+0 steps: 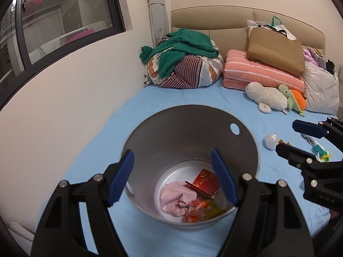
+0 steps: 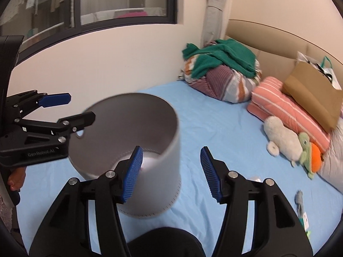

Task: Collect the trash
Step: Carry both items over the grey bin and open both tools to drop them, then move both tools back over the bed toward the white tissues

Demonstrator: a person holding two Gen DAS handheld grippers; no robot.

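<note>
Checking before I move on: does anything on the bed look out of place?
Yes. Loose trash and a white ball lie on the blue sheet right of the bin, not in it.

- The grey bin (image 2: 137,150) stands upright on the blue sheet (image 2: 214,132).
- The right gripper (image 2: 170,175) hangs open at the bin's near wall, gripping nothing.
- The left gripper (image 2: 75,107) is open at the bin's left rim.
- Small scraps (image 2: 300,203) lie right of the bin.
</note>
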